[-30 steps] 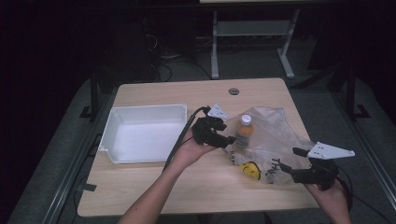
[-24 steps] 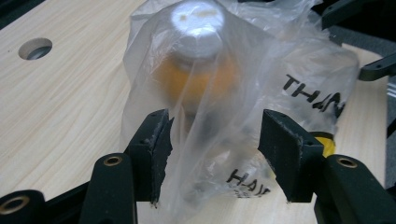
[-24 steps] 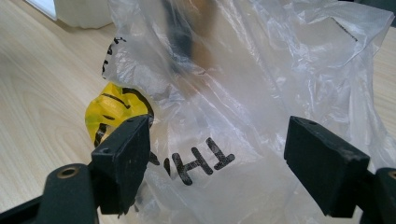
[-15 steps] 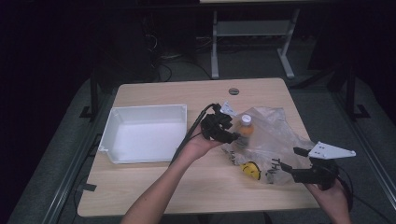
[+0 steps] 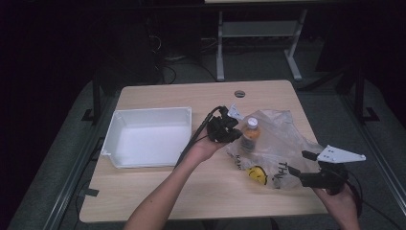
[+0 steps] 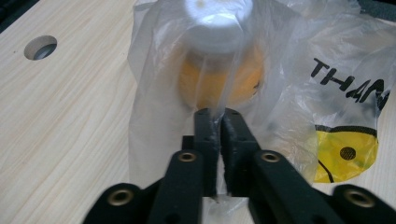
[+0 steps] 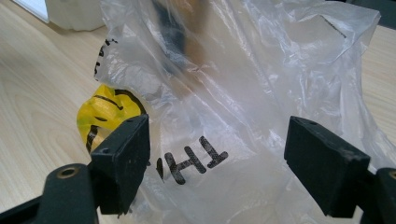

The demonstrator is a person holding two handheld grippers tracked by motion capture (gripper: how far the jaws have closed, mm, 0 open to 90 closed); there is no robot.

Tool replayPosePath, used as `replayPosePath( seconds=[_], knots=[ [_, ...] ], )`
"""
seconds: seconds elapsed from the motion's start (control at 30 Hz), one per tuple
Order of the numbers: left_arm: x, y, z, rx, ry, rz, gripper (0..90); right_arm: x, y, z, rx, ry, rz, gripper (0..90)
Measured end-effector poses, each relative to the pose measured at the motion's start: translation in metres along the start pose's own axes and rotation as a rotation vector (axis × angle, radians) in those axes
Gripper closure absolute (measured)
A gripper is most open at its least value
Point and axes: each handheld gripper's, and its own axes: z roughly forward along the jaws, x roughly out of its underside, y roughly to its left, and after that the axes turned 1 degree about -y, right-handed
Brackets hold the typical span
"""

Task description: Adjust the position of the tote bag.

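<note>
My left hand-held gripper [image 6: 215,122] has just closed, pinching the plastic bag [image 6: 299,88] film beside the bottle [image 6: 219,60] to peel it away, while my right hand-held gripper [image 7: 217,154] waits open at the bag's far end.

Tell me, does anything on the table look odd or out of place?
Nothing is spilled or damaged. One oddity: the orange bottle with a white cap stands upright inside the crumpled clear plastic bag, while the left claw has just closed on a fold of that bag.
</note>
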Motion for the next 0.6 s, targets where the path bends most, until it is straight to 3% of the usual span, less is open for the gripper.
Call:
replayPosePath(
  seconds=[0.33,0.6],
  knots=[
    [0.005,0.003,0.000,-0.024,0.028,0.001,89.9,0.000,0.000,0.001,0.000,0.000,-0.013,22.5],
    [0.018,0.008,-0.001,-0.044,0.045,-0.034,89.9,0.001,0.000,-0.001,0.006,0.001,-0.004,22.5]
  ],
)
